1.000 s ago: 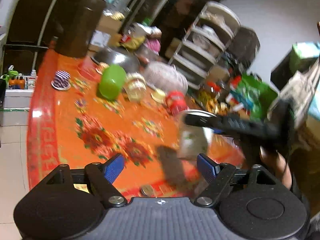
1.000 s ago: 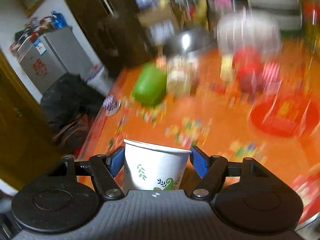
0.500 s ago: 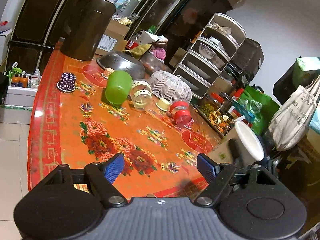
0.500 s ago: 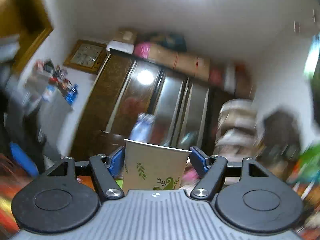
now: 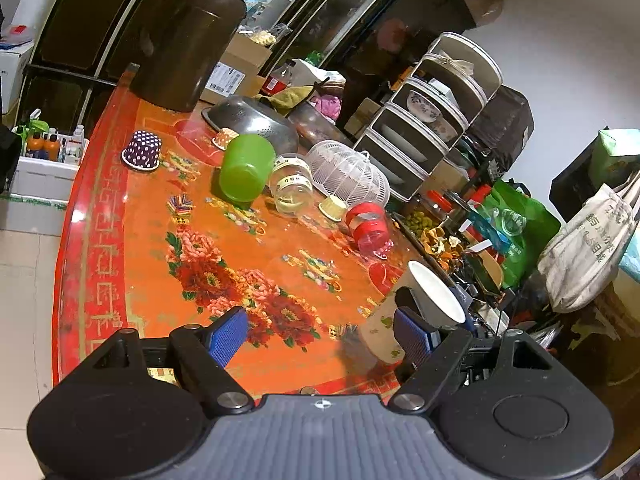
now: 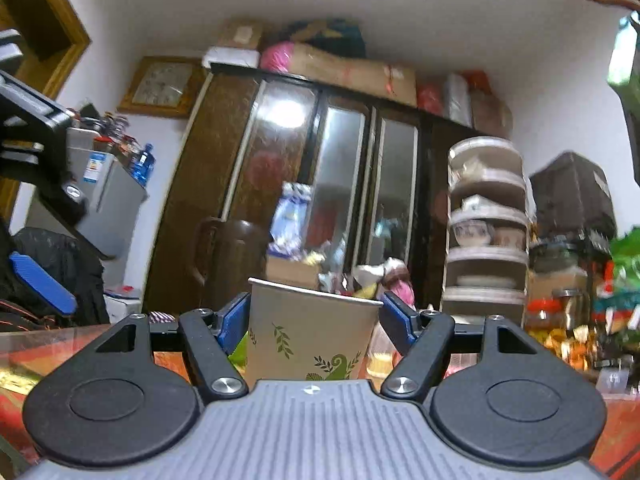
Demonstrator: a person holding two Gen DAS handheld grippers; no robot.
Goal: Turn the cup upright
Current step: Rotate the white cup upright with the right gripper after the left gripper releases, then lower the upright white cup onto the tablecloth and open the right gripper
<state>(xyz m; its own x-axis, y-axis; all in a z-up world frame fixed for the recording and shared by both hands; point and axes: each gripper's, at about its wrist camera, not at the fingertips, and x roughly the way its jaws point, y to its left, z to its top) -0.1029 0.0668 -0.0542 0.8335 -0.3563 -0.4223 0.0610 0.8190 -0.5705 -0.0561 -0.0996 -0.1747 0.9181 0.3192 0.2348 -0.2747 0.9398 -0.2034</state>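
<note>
Cluttered table (image 5: 132,216) below; my right gripper (image 6: 314,318) clamps the cup (image 6: 308,340), mouth up, unreleased; left gripper (image 5: 320,330) wide, empty.

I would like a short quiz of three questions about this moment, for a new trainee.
1. True or false: the left gripper holds the paper cup.
2. Which way does the mouth of the paper cup face in the right wrist view? A) up B) down C) toward the camera
3. Fill in: the green cup on the table stands with its mouth facing ____.

Key: 1 false, it sits in the right gripper; 2 A; 3 down.
</note>
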